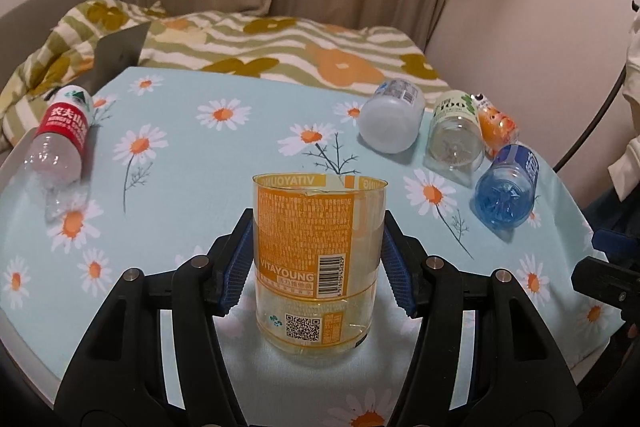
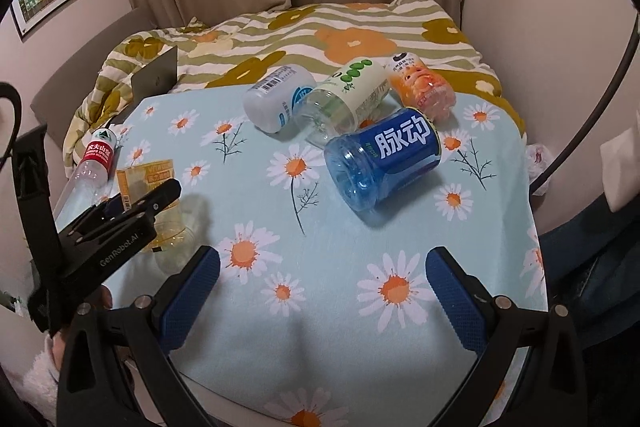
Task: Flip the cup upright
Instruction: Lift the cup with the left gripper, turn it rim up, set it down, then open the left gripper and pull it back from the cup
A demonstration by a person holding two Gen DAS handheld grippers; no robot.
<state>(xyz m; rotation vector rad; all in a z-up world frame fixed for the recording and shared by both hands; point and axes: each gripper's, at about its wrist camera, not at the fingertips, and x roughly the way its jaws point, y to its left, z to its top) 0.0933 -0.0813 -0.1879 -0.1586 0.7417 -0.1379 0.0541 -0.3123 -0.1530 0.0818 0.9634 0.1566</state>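
A clear cup with an orange VITAYOUNG label (image 1: 318, 267) stands upright on the daisy tablecloth (image 1: 200, 155), open rim up. My left gripper (image 1: 318, 263) has a blue pad on each side of the cup; small gaps show, so the jaws stand open around it. In the right wrist view the cup (image 2: 150, 187) is at the left, partly hidden behind the left gripper (image 2: 132, 211). My right gripper (image 2: 322, 291) is open and empty, low over the near part of the table.
Lying on their sides at the back right are a white cup (image 1: 392, 119), a clear green-labelled cup (image 1: 456, 135), an orange cup (image 1: 496, 125) and a blue cup (image 1: 506, 187). A red-labelled water bottle (image 1: 60, 139) lies at the left. A bed with a flowered blanket (image 1: 280, 47) is behind the table.
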